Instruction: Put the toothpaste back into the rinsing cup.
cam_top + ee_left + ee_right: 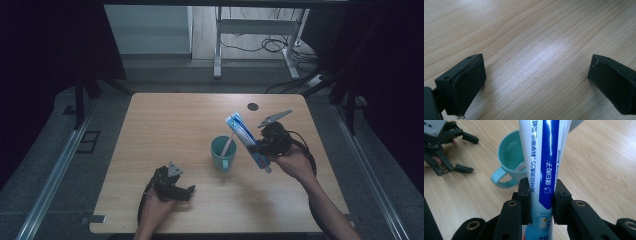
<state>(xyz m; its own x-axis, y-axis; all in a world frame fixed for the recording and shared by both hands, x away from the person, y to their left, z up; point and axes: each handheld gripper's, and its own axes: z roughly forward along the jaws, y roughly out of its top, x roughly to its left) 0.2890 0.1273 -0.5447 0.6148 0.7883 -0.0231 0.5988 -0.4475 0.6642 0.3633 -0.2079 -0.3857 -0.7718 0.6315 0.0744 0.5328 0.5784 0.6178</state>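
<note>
**Toothpaste tube gripped above the mug**

Right gripper fingers clamp the blue-and-white toothpaste tube, tilted just beside the teal mug, a stick inside it. Left gripper rests low on the desk, fingers wide apart, holding nothing.

1. We are looking down on a light wooden table, its grain running across the top.
2. A teal mug is standing upright on it, a little right of the middle, its handle facing the near edge.
3. A pale stick is leaning inside the mug, tilting out over the rim.
4. A small dark round spot is sitting in the tabletop near the far edge.
5. The left gripper is resting on the wood near the front edge, jaws standing wide apart, well left of the mug.
</note>
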